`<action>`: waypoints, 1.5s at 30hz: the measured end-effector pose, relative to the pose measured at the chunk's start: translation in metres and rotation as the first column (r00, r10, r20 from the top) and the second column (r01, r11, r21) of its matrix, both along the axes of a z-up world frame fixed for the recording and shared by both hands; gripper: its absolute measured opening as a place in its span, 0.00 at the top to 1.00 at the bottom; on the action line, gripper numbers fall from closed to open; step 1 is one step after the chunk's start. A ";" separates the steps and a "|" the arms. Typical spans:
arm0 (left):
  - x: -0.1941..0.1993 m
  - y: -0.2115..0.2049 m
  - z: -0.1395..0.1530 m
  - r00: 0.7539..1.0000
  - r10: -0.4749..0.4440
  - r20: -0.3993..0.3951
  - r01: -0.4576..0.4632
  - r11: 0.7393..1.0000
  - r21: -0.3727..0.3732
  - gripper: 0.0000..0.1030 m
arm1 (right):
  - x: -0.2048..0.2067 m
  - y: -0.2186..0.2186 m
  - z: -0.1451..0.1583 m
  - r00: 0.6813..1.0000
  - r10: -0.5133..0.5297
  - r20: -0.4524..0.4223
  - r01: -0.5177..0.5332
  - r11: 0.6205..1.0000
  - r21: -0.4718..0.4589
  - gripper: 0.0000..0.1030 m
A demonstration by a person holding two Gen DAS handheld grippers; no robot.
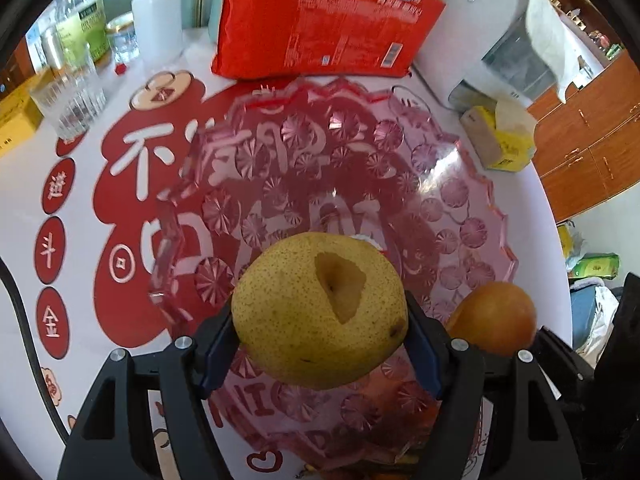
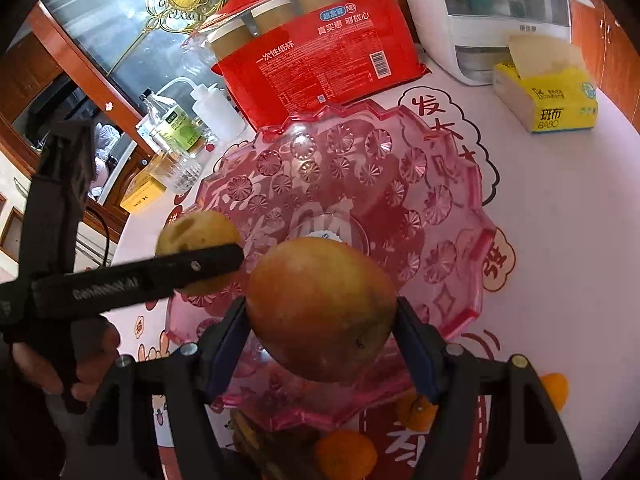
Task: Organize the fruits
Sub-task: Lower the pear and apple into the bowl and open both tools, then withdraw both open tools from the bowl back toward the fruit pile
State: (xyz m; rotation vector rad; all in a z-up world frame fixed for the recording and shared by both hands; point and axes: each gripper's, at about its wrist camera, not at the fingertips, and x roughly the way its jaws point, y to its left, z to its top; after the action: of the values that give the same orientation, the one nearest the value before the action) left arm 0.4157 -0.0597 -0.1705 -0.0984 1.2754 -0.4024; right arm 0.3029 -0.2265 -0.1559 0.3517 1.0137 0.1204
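Note:
My left gripper [image 1: 320,332] is shut on a yellow pear [image 1: 316,312] and holds it above the near side of a pink glass fruit bowl [image 1: 472,184]. My right gripper [image 2: 322,334] is shut on an orange-red mango [image 2: 320,308] above the near part of the same bowl [image 2: 460,184]. The mango also shows at the right of the left wrist view [image 1: 494,318]. The left gripper with the pear [image 2: 188,232] shows at the left of the right wrist view. Small oranges [image 2: 346,454] lie on the table in front of the bowl.
A red pack of paper cups [image 2: 320,60] lies behind the bowl. A white appliance [image 2: 500,12] and a yellow tissue box [image 2: 548,92] stand at the back right. Bottles [image 2: 176,124] and a glass [image 1: 68,100] stand at the back left.

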 end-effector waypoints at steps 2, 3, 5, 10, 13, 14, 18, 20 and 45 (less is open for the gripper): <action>0.002 -0.001 -0.004 1.000 -0.006 -0.013 0.006 1.000 0.007 0.30 | 0.003 0.001 -0.001 1.000 0.003 -0.010 -0.003 1.000 -0.024 0.31; 0.003 -0.002 -0.005 1.000 -0.006 -0.013 0.006 1.000 0.016 0.30 | 0.005 0.001 -0.003 1.000 0.004 -0.021 -0.005 0.999 -0.038 0.31; 0.003 -0.001 -0.006 1.000 0.001 -0.016 0.000 0.999 0.038 0.29 | 0.006 0.001 -0.005 0.999 0.002 -0.036 -0.003 0.999 -0.046 0.31; 0.002 0.003 -0.003 0.999 0.026 -0.039 -0.024 0.999 0.044 0.29 | 0.006 0.005 -0.005 0.999 0.010 -0.053 -0.014 0.998 -0.065 0.30; -0.002 0.007 0.007 0.999 0.037 -0.029 -0.036 0.999 0.032 0.26 | 0.003 0.004 0.001 0.999 -0.007 -0.037 0.005 0.999 -0.052 0.30; -0.004 0.009 0.015 0.999 0.043 -0.010 -0.043 0.999 0.023 0.22 | 0.001 0.002 0.006 1.000 -0.008 -0.013 0.007 0.999 -0.038 0.30; -0.018 0.013 0.048 0.997 0.047 0.059 -0.047 0.999 -0.002 0.17 | -0.009 0.000 0.032 0.999 -0.021 0.045 0.024 0.997 -0.073 0.30; -0.027 0.017 0.065 0.994 0.058 0.088 -0.057 0.998 -0.012 0.17 | -0.016 -0.002 0.045 0.997 -0.031 0.071 0.036 0.997 -0.075 0.30; -0.177 0.113 0.133 0.977 0.145 0.156 -0.135 0.988 -0.077 0.17 | -0.203 -0.016 0.068 0.972 -0.222 0.082 0.225 0.973 -0.040 0.30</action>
State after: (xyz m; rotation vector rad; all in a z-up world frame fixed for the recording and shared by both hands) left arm 0.2390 0.0536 -0.0379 -0.2066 1.0890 -0.3241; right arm 0.1000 -0.2422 -0.0876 0.4114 0.8931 -0.0937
